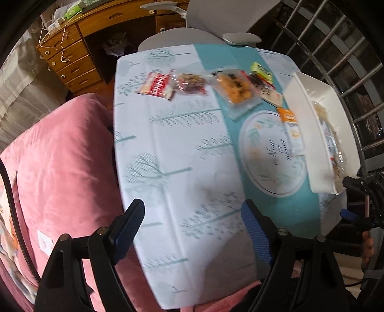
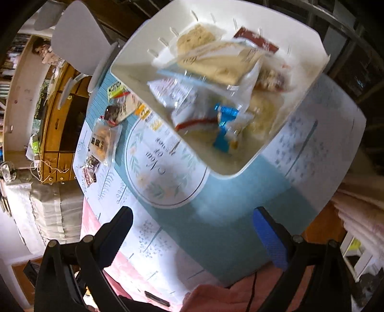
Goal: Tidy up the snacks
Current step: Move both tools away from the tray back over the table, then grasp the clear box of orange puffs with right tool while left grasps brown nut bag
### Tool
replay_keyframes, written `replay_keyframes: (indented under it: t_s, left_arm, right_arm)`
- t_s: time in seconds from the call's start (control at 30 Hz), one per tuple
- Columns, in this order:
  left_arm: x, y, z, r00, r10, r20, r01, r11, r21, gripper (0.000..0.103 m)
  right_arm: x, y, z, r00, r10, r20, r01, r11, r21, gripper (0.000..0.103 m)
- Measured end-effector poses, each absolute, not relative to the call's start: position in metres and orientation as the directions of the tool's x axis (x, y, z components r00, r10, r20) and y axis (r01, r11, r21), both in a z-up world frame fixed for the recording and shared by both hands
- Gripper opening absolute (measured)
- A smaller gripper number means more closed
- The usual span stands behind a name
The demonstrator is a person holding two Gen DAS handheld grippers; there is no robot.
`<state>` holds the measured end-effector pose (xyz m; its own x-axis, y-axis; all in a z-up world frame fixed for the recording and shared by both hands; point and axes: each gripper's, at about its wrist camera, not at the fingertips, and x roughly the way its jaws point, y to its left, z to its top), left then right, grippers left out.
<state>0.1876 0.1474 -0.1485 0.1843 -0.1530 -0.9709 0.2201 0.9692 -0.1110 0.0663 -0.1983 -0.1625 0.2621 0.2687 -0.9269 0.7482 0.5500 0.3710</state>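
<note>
Loose snack packets lie in a row on the far part of the cloth-covered table [image 1: 180, 148]: a red-and-white packet [image 1: 158, 86], a dark red one [image 1: 192, 82], a clear packet of orange snacks [image 1: 236, 90] and a green packet [image 1: 261, 70]. An orange-and-white packet [image 1: 291, 124] lies against the white bin [image 1: 300, 96]. My left gripper [image 1: 192, 213] hangs open over the table's near part, nothing between its fingers. In the right wrist view the bin [image 2: 134, 60] holds several packets. My right gripper [image 2: 193, 213] stands open and empty just short of it.
A pink quilt [image 1: 60, 156] presses against the table's left edge. A grey office chair [image 1: 216, 21] and a wooden desk with drawers [image 1: 72, 57] stand beyond the far side. Metal window bars [image 1: 336, 60] run behind the bin.
</note>
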Motion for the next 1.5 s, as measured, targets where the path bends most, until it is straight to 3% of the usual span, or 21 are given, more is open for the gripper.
replay_keyframes:
  t_s: [0.77, 1.1, 1.5]
  left_arm:
    - [0.357, 0.178, -0.213, 0.150, -0.078, -0.986, 0.193, 0.980, -0.048, 0.087]
    - [0.409, 0.166, -0.257, 0.155, -0.056, -0.986, 0.208, 0.978, -0.023, 0.087]
    - [0.433, 0.153, -0.279, 0.151, -0.040, -0.988, 0.234, 0.972, -0.004, 0.087]
  right_arm:
    - [0.218, -0.117, -0.208, 0.251, 0.373, -0.893, 0.736, 0.526, 0.426, 0.100]
    - [0.292, -0.113, -0.231, 0.315, 0.366, -0.876, 0.717, 0.513, 0.472, 0.100]
    - [0.333, -0.108, -0.257, 0.256, 0.270, -0.928, 0.735, 0.569, 0.368, 0.102]
